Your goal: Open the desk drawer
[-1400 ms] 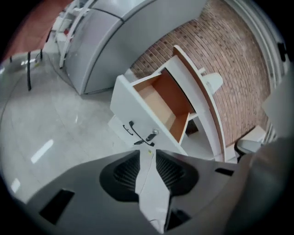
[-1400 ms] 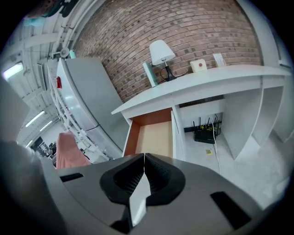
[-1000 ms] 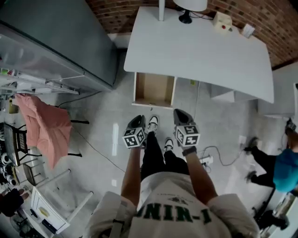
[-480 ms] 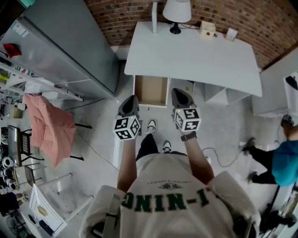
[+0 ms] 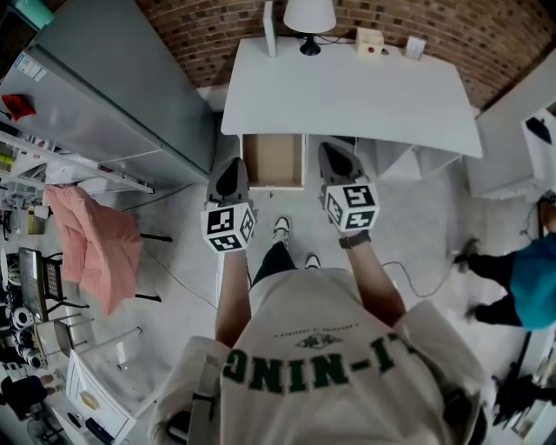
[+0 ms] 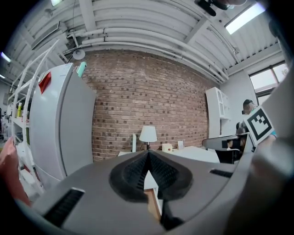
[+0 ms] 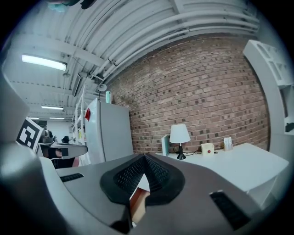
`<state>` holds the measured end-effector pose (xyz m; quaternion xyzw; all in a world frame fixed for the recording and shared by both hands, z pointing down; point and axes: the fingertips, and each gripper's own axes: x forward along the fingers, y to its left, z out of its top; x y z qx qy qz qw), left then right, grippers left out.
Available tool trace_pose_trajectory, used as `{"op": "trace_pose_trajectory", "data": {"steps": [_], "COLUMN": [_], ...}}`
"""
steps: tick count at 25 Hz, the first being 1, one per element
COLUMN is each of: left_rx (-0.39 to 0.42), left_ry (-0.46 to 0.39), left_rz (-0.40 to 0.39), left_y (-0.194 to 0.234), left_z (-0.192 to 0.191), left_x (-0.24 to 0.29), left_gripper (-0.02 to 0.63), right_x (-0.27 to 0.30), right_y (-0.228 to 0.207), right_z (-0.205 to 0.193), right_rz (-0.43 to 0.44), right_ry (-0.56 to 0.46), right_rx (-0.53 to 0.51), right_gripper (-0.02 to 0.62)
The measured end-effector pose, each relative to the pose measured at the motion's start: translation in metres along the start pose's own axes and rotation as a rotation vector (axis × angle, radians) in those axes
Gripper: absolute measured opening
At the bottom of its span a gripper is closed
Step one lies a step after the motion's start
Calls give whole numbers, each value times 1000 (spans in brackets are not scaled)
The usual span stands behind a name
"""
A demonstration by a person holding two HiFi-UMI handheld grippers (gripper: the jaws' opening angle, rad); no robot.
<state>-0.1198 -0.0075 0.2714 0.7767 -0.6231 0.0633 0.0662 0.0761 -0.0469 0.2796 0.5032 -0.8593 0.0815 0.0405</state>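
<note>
The white desk (image 5: 347,87) stands against the brick wall. Its wooden drawer (image 5: 274,159) is pulled out under the desk's left end and looks empty. In the head view my left gripper (image 5: 231,170) hangs just left of the drawer's front and my right gripper (image 5: 334,156) just right of it. Neither touches the drawer. Both point level toward the wall. The left gripper (image 6: 148,153) is shut with nothing in it. The right gripper (image 7: 144,158) is also shut and empty. A strip of the drawer's wood (image 6: 153,204) shows below the closed tips in each gripper view.
A tall grey fridge (image 5: 113,87) stands left of the desk. A lamp (image 5: 308,17) and a small box (image 5: 371,41) sit at the desk's back edge. A pink cloth (image 5: 87,243) hangs over a chair at the left. A person in blue (image 5: 530,278) crouches at the right.
Both grippers have risen and moved forward, from over the floor by my feet to either side of the open drawer. The drawer has stayed pulled out.
</note>
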Motion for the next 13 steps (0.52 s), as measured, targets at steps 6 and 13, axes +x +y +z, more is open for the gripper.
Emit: {"op": "trace_pose_trajectory", "data": {"steps": [6, 13], "left_rx": [19, 48], "left_ry": [-9, -21], "left_rz": [-22, -33], "left_y": [-18, -28], "left_z": [1, -8], "left_x": [-8, 4], "left_gripper": [2, 2], "right_x": [-20, -20], "right_y": [-8, -11], "right_z": [2, -15], "right_rz": [-12, 46], "right_ry": [-17, 18], "right_rx": [-1, -64], "right_gripper": [2, 2]}}
